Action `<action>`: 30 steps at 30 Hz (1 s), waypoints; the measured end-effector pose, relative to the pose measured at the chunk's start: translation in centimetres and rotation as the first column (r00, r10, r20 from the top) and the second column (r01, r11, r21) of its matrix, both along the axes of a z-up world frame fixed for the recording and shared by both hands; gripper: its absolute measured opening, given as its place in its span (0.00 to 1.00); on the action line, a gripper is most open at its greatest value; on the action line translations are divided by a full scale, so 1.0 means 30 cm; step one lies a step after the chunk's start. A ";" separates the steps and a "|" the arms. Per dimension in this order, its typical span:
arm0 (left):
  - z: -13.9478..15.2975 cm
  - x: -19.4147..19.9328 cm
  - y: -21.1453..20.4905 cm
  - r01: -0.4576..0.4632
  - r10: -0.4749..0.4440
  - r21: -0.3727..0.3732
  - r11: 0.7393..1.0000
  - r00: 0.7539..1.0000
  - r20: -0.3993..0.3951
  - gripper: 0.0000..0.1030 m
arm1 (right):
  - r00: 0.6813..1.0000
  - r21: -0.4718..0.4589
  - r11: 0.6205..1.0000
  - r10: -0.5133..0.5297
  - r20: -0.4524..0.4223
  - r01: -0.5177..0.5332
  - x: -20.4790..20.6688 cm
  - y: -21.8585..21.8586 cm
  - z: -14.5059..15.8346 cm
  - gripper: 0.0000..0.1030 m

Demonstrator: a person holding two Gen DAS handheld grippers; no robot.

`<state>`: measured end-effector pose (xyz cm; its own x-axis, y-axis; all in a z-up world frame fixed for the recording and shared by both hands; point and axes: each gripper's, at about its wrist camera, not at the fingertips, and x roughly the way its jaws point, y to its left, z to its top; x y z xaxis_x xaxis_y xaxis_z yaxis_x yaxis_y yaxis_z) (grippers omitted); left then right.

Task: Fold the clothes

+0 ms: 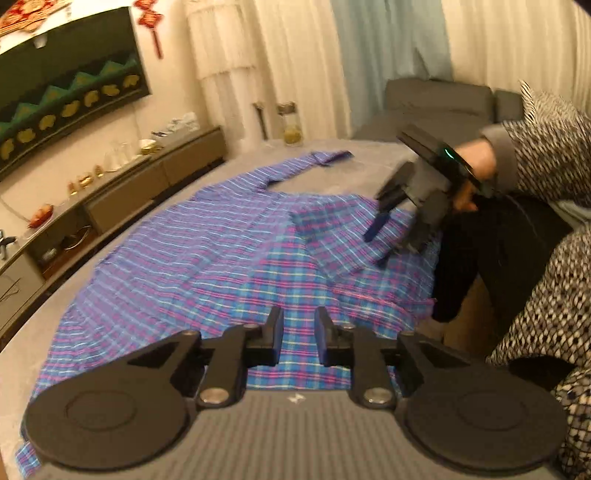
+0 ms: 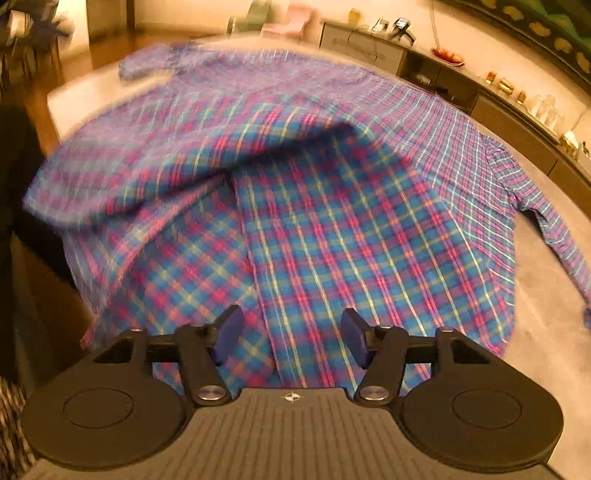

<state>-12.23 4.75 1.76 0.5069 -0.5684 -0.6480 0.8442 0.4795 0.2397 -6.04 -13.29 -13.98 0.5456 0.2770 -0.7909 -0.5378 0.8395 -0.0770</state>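
I have the plaid shirt [image 1: 207, 236] spread flat on the table [image 1: 332, 162] for folding, one side seemingly already turned in, with my left gripper [image 1: 298, 332] and right gripper [image 2: 291, 341] both released, empty above it.

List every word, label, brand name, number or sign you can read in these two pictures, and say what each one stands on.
No readable words or numbers in either view.
Small white star-like emblem, no letters, on the left claw's ribbed body.
The same kind of emblem on the right claw's body.
Red hanging ornament on the wall: any characters too blurred to read.
Jar beyond the plaid shirt: label, if any, too blurred.
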 end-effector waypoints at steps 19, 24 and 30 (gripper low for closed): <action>-0.186 0.527 0.072 -0.537 0.539 0.068 0.841 0.842 -0.024 0.27 | 0.993 0.017 0.993 0.117 0.035 -0.117 -0.065 0.011 0.041 0.70; -0.258 0.666 0.136 -0.630 0.638 0.108 0.769 0.767 -0.072 0.27 | 0.998 0.065 0.996 0.069 -0.013 -0.068 0.046 0.019 0.003 0.33; -0.299 0.748 0.228 -0.679 0.690 0.121 0.724 0.713 -0.124 0.27 | 1.000 0.030 0.999 0.027 0.013 -0.027 0.028 -0.053 0.018 0.00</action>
<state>10.21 11.60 -7.22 0.6352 -0.0604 -0.7700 0.3179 0.9290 0.1894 -5.20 -14.89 -13.45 0.5472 0.3150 -0.7755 -0.5593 0.8268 -0.0589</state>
